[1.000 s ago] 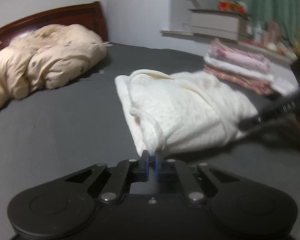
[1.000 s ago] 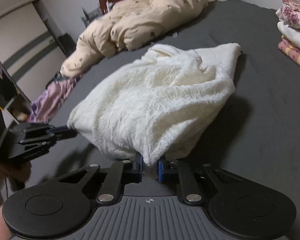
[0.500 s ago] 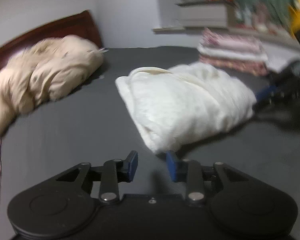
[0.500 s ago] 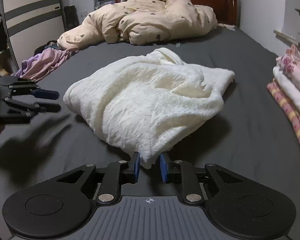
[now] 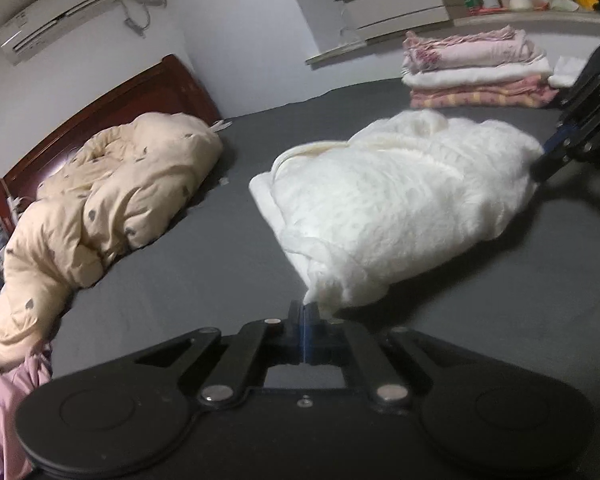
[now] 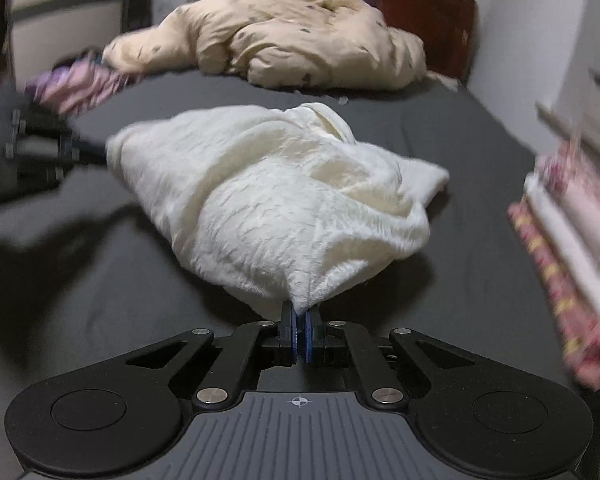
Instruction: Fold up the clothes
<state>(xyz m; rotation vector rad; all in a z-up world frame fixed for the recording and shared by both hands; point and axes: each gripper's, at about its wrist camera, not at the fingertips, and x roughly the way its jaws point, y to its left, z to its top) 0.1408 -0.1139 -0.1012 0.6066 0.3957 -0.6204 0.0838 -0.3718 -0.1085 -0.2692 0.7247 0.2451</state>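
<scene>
Now that both grippers are clamping again after briefly letting go, my left gripper (image 5: 305, 312) and right gripper (image 6: 299, 320) are each pinching a near corner of the white fleece garment (image 5: 396, 200), bunched mid-bed (image 5: 220, 280), readying the next fold.

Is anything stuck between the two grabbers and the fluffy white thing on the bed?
Nothing visible is. The right gripper is shut on a corner of the fluffy white fleece garment, and the left gripper is shut at its opposite corner. Only bare dark grey bedsheet surrounds it.
</scene>
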